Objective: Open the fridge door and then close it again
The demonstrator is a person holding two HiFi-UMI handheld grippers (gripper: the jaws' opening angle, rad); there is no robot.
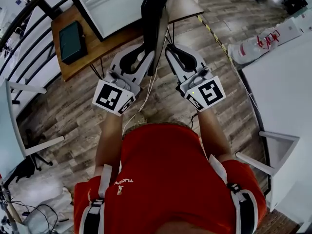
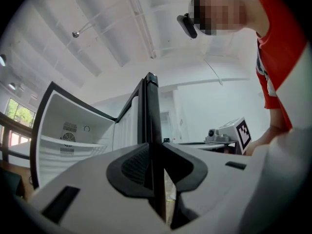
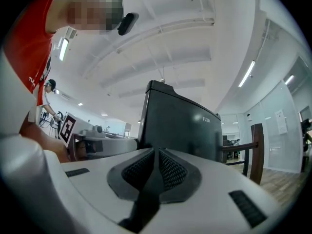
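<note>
Head view: fridge [image 1: 112, 4] stands open, white inside; fridge door [image 1: 155, 13] swung out, seen edge-on from above as a dark slab running down between the two grippers; left gripper [image 1: 141, 57] on the slab's left side, right gripper [image 1: 178, 57] on its right, both close against it; each carries a marker cube [image 1: 113, 97] at the rear; person in a red shirt [image 1: 165, 179] below; plank floor [image 1: 73, 106]; wooden table [image 1: 85, 52] at upper left with a dark green box [image 1: 73, 40] on it.

Left gripper view: left gripper [image 2: 155, 152] has its jaws closed on the free edge of the fridge door [image 2: 148, 111]; the edge rises upright from between the pads; left pad flat against it, a sliver of light low on the right; white shelf [image 2: 68, 143] and vents inside the fridge to the left.

Right gripper view: right gripper [image 3: 156, 155] has its jaws pressed together with nothing between them; dark outer face of the fridge door [image 3: 185, 126] just ahead, upright; wooden post [image 3: 256, 150] at right.
</note>
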